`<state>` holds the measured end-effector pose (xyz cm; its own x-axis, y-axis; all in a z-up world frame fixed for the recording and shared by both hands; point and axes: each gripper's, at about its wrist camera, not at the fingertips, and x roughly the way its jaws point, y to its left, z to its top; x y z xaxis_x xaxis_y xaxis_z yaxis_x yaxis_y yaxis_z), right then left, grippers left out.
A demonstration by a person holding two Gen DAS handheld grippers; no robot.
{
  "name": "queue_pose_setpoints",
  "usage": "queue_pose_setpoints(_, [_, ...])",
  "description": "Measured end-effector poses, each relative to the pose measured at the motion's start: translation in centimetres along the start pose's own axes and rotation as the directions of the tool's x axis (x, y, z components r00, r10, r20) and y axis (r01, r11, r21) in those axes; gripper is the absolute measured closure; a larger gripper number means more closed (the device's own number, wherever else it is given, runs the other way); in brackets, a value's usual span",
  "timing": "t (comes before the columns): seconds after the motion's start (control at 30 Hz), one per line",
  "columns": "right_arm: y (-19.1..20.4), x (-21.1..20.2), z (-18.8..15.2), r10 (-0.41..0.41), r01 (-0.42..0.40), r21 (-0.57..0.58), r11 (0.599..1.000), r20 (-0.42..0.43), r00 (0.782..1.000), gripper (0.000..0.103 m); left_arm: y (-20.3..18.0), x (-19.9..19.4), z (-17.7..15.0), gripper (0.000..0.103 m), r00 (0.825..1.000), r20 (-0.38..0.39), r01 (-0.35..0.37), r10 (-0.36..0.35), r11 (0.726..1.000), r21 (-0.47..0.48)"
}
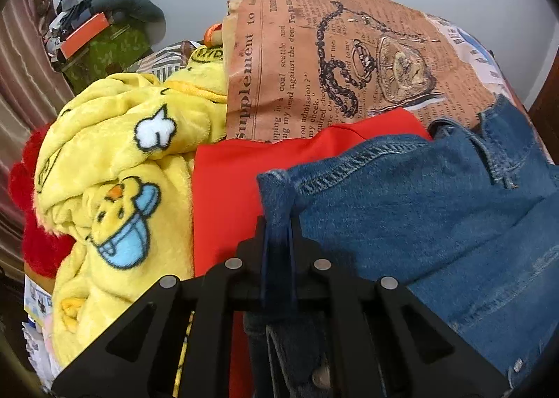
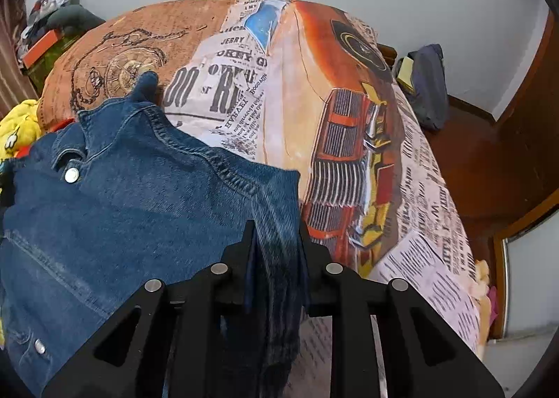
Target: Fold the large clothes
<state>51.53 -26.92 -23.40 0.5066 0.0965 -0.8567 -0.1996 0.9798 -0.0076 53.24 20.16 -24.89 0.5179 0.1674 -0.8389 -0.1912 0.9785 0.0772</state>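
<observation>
Left tool (image 1: 277,223) clamped on denim jacket (image 1: 436,205) edge, right tool (image 2: 276,233) pinching another edge, jacket apparently lifted above newspaper-print bedspread (image 2: 349,118)

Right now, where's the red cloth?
Left wrist view, centre-left: the red cloth lies between the yellow blanket and the denim jacket, partly under the jacket, on the printed bedspread.

1. Newspaper-print bedsheet (image 1: 349,59), brown panel: heading read "Supplement to"; smaller lines "a coal scuttle" and "against the door".
2. Same bedsheet (image 2: 314,118), white panel: "JERRY" legible; large letters below only partly readable.
</observation>
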Motion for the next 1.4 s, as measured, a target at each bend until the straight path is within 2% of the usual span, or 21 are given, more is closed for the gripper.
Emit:
queue_pose_setpoints(0.07, [0.2, -1.2, -0.3, 0.000, 0.000, 0.003, 1.000, -0.007, 1.000, 0.079, 0.1, -1.3, -0.1, 0.094, 1.000, -0.002, 0.012, -0.012, 1.000, 0.000])
queue_pose_setpoints(0.13, [0.3, -2.6, -0.7, 0.014, -0.014, 0.006, 1.000, -0.004, 1.000, 0.067, 0.1, -2.5, -0.3, 0.093, 1.000, 0.000, 0.023, -0.023, 1.000, 0.003])
queue_pose_setpoints(0.17, [0.5, -3.3, -0.9, 0.026, -0.026, 0.006, 1.000, 0.006, 1.000, 0.066, 0.1, -3.3, -0.5, 0.091, 0.999, 0.004, 0.033, -0.033, 0.999, 0.006])
queue_pose_setpoints(0.3, [1.2, -7.2, -2.0, 0.049, -0.049, -0.011, 0.999, 0.056, 0.997, 0.061, 0.1, -7.0, -1.6, 0.071, 0.998, 0.033, 0.047, -0.048, 0.998, 0.028])
queue_pose_setpoints(0.33, [1.5, -8.2, -2.2, 0.048, -0.047, -0.021, 0.999, 0.067, 0.997, 0.059, 0.1, -8.3, -2.1, 0.069, 0.998, 0.045, 0.052, -0.054, 0.998, 0.038])
queue_pose_setpoints(0.47, [3.0, -12.5, -3.7, 0.040, -0.030, -0.076, 0.997, 0.126, 0.991, 0.051, 0.3, -11.9, -3.6, 0.069, 0.994, 0.071, 0.082, -0.086, 0.995, 0.057])
queue_pose_setpoints(0.53, [3.6, -14.2, -4.7, 0.041, -0.028, -0.091, 0.995, 0.148, 0.988, 0.032, 0.4, -14.0, -4.6, 0.066, 0.991, 0.084, 0.102, -0.108, 0.993, 0.065])
queue_pose_setpoints(0.6, [4.1, -15.7, -5.8, 0.045, -0.028, -0.099, 0.995, 0.175, 0.984, 0.026, 0.5, -15.9, -5.9, 0.058, 0.987, 0.098, 0.119, -0.126, 0.990, 0.079])
queue_pose_setpoints(0.63, [4.3, -16.0, -6.1, 0.049, -0.031, -0.105, 0.994, 0.182, 0.982, 0.025, 0.5, -16.6, -6.4, 0.051, 0.986, 0.102, 0.124, -0.133, 0.989, 0.085])
queue_pose_setpoints(0.7, [4.9, -17.1, -7.5, 0.058, -0.036, -0.123, 0.992, 0.185, 0.981, 0.025, 0.6, -18.2, -7.9, 0.043, 0.982, 0.108, 0.145, -0.156, 0.984, 0.100])
queue_pose_setpoints(0.77, [5.5, -17.7, -8.8, 0.055, -0.032, -0.132, 0.991, 0.177, 0.983, 0.023, 0.8, -19.1, -9.2, 0.041, 0.977, 0.098, 0.178, -0.189, 0.977, 0.114])
queue_pose_setpoints(0.9, [6.2, -18.2, -11.3, 0.060, -0.034, -0.160, 0.987, 0.157, 0.986, 0.023, 1.4, -20.2, -12.6, 0.027, 0.971, 0.072, 0.217, -0.227, 0.969, 0.122])
queue_pose_setpoints(1.17, [6.2, -17.2, -16.3, 0.059, -0.048, -0.146, 0.988, 0.070, 0.996, 0.022, 3.8, -17.2, -19.4, 0.027, 0.966, -0.066, 0.249, -0.249, 0.968, 0.002])
queue_pose_setpoints(1.3, [5.3, -16.1, -18.8, 0.062, -0.061, -0.098, 0.993, 0.008, 0.998, 0.022, 4.7, -15.4, -22.2, 0.027, 0.950, -0.139, 0.271, -0.278, 0.960, -0.069])
queue_pose_setpoints(1.4, [4.6, -15.3, -20.2, 0.064, -0.066, -0.065, 0.996, -0.034, 0.997, 0.022, 4.7, -14.0, -24.3, 0.027, 0.928, -0.203, 0.296, -0.312, 0.949, -0.107])
